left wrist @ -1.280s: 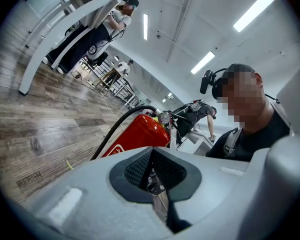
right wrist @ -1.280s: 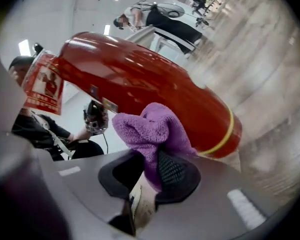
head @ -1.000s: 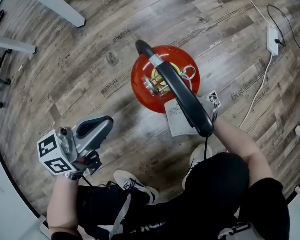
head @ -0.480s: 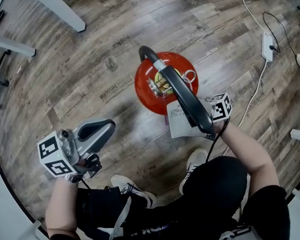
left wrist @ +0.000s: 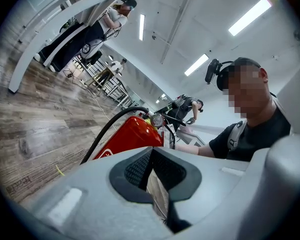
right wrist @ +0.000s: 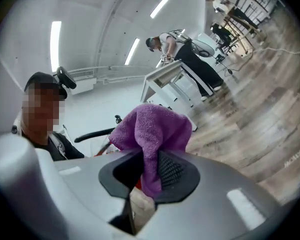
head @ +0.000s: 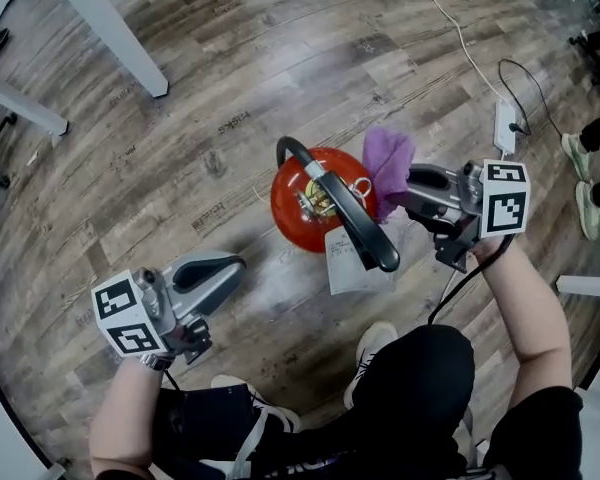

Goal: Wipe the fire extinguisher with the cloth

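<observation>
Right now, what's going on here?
A person stands over a red extinguisher on the wood floor, one claw in each hand. The right claw is shut on a purple cloth, held beside the extinguisher's top; whether it touches is unclear. The left claw is shut, empty, off to the side.

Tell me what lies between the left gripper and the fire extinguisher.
Only bare wooden floor, as the head view shows. The left gripper, shut and empty, stands apart from the red fire extinguisher.

No text readable: tag (head: 346, 264) on fire extinguisher (head: 292, 208) shows print, too small; floor stamps (head: 235, 120) possibly lettering, blurred.
</observation>
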Demonstrator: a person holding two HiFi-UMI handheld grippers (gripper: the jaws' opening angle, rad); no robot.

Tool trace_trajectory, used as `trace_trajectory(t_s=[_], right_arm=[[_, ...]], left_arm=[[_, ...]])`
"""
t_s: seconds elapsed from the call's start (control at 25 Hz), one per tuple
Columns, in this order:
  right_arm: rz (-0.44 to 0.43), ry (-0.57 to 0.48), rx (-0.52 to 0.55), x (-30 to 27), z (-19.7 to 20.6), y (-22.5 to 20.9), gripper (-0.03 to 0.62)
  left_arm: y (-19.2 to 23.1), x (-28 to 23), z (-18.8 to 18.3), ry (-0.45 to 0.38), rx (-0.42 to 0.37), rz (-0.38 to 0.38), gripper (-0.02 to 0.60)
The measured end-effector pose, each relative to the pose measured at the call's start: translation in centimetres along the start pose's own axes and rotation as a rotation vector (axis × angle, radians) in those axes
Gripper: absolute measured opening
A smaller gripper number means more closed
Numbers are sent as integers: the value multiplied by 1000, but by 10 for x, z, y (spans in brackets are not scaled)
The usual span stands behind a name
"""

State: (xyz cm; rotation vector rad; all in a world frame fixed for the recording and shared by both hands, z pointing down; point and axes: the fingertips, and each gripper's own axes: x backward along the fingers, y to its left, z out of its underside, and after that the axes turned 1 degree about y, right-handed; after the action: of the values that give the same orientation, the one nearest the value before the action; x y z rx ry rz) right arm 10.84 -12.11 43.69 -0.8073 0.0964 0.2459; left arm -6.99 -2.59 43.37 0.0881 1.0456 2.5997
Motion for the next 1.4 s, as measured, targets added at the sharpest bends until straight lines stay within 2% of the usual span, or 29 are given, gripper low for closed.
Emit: trace_trajectory(t_s=[0.2, 0.32, 0.4, 0.52, 0.72, 0.96, 1.2, 1.28, 1.4], right_arm=[[-66, 7, 116, -1, -42, 42, 71], [-112, 76, 218, -3, -58, 73, 71], [-145, 160, 314, -3, -65, 97, 71], [-184, 352, 504, -3, -61, 138, 71], [-191, 652, 676, -3, -33, 174, 71], [-196, 841, 860, -33, -24, 171, 71], [-96, 1008, 951, -84, -34, 118, 71], [-65, 1033, 929, -100, -41, 91, 69], [-58, 995, 791, -123, -48, 69, 71]], left_arm=[[4, -3, 0, -9, 6, 4, 2], [4, -5, 0, -12, 12, 6, 2], [3, -7, 0, -6, 5, 12, 2], [1, -9, -1, -1, -11, 23, 2], [0, -9, -3, -9, -11, 38, 2], [-3, -9, -6, -3, -47, 42, 2], [-4, -3, -12, -25, -45, 38, 2], [-8, -1, -14, -30, -48, 42, 2], [-12, 1, -12, -27, -56, 43, 2]])
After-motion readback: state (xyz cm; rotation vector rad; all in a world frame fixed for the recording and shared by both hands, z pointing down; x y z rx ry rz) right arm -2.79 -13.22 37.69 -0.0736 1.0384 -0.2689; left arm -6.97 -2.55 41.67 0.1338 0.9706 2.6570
